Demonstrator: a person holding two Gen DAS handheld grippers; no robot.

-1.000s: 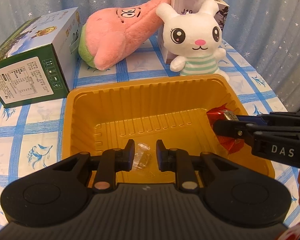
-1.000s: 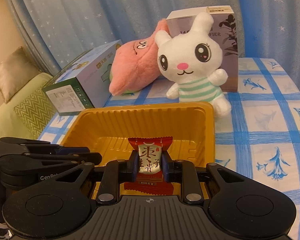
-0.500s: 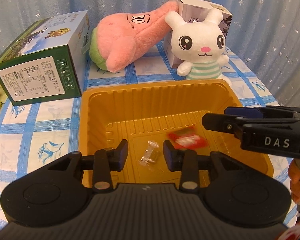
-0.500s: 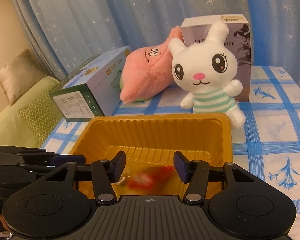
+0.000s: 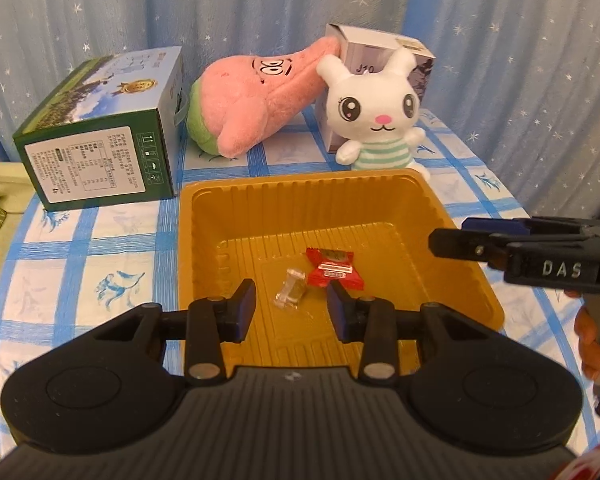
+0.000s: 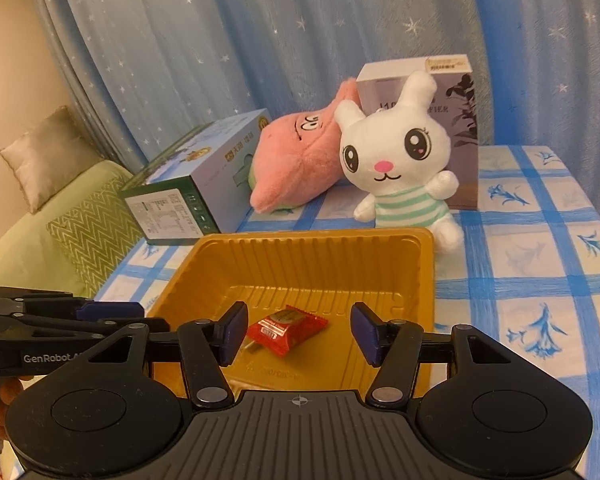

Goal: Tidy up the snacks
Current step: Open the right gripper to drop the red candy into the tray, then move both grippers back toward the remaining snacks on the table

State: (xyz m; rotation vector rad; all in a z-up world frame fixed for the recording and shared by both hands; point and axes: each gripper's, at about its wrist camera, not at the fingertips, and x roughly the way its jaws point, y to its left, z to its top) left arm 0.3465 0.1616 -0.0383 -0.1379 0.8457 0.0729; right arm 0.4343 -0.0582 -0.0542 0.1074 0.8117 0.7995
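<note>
Drop-off step, by the look of it: your left gripper [image 5: 291, 305] and right gripper [image 6: 298, 333] stand parted and empty above the gold tray [image 5: 384, 192], jaws just opened, red snack [image 5: 333, 269] and clear-wrapped sweet [image 5: 290, 291] lying inside. Next, fetch whatever remains.

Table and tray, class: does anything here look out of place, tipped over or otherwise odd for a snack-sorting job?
The pink plush lies tipped on its side, leaning on the grey box behind the white rabbit. The green box also lies on its side. Toys look odd among snacks. Both snacks, the red candy and clear candy, sit properly in the tray.
</note>
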